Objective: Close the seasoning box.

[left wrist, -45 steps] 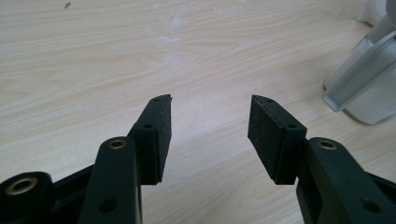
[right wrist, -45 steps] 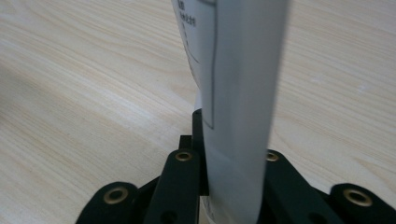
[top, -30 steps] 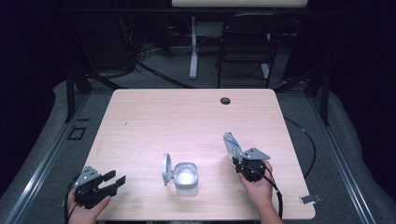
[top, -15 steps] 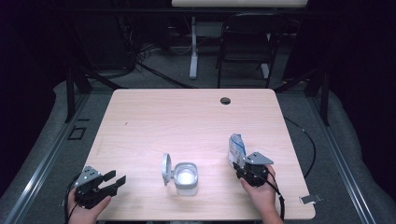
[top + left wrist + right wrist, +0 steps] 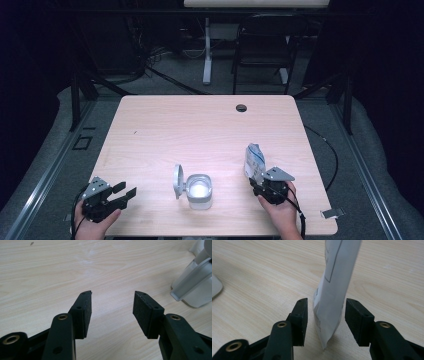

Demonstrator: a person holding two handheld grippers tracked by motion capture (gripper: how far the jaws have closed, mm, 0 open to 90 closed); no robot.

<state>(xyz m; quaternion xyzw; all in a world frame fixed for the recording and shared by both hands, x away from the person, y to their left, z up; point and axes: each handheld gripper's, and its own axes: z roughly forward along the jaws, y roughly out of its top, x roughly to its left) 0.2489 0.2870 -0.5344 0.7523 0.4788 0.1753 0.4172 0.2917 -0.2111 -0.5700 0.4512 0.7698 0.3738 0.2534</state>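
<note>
A white pouch [image 5: 254, 160] with blue print stands upright on the wooden table [image 5: 200, 130] at the front right. My right gripper [image 5: 256, 179] sits just behind it, held by a hand. In the right gripper view the pouch [image 5: 334, 290] is between the black pads [image 5: 359, 320] with a gap on each side. The right gripper [image 5: 325, 306] has just been opening its jaws and is open. At the front left, my left gripper [image 5: 126, 190] rests in a hand. Its jaws [image 5: 112, 296] are open over bare wood.
A clear plastic container [image 5: 199, 190] with its flip lid [image 5: 178, 181] raised stands at the front centre, also visible at the right edge of the left gripper view [image 5: 195, 282]. A dark cable hole [image 5: 241, 107] is near the table's far edge. A chair [image 5: 260, 45] stands beyond.
The pouch and the right gripper have shifted slightly right and toward the front edge, and the pouch now stands more upright. The left gripper has stayed put.
</note>
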